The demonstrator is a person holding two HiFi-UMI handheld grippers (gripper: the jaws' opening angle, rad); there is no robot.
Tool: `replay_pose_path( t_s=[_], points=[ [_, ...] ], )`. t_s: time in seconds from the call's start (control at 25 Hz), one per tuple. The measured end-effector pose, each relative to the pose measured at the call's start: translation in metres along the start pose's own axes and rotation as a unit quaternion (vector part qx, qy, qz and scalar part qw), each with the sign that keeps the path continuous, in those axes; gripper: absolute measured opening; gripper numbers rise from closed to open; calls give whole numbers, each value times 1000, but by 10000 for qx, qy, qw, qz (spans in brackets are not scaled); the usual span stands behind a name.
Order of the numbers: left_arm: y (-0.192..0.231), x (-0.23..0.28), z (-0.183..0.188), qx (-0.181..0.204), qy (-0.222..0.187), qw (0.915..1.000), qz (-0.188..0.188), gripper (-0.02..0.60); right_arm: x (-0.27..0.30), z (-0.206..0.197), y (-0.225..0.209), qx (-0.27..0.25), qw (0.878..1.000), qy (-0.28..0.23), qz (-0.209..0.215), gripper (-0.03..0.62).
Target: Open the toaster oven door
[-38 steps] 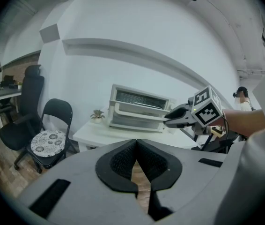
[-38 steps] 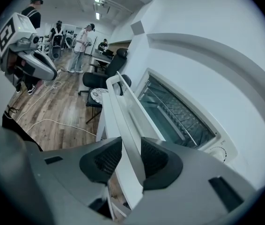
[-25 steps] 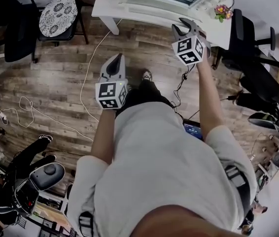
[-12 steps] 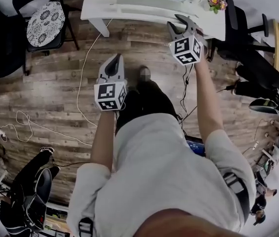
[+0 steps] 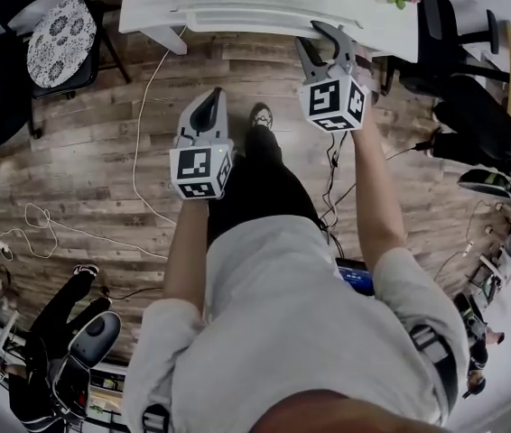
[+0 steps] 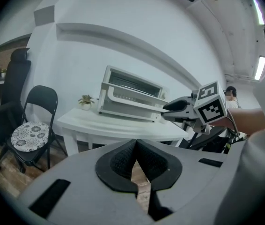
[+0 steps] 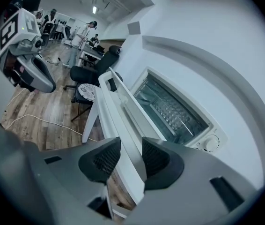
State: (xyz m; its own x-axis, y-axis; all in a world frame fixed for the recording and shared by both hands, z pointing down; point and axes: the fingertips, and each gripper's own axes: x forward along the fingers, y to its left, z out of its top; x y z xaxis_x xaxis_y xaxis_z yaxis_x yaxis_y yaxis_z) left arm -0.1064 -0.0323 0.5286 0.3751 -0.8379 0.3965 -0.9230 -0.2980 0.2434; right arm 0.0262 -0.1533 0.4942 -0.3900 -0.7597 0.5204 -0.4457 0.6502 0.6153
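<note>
As the person faces the white table [image 5: 237, 16], the head view shows the right gripper [image 5: 310, 36] raised at its front edge, claw spread and empty, with the left gripper [image 5: 210, 105] lower. Left gripper view: its claw is pinched together on nothing, and the toaster oven [image 6: 135, 86] sits on the tabletop with its handle [image 6: 132, 100] across the front. Right gripper view: the glass door [image 7: 170, 108] lies beyond the parted pads. Probably best: straddle the handle mid-bar, close squarely, then pull outward and down along the hinge.
</note>
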Motion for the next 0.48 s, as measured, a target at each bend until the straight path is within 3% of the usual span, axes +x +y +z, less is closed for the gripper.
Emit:
replay_pose_path(
  t_s=[0.48],
  points=[
    [-15, 9, -27, -213, 80, 9997, -43, 17, 0, -11, 13, -20, 10000, -15, -57, 143]
  ],
)
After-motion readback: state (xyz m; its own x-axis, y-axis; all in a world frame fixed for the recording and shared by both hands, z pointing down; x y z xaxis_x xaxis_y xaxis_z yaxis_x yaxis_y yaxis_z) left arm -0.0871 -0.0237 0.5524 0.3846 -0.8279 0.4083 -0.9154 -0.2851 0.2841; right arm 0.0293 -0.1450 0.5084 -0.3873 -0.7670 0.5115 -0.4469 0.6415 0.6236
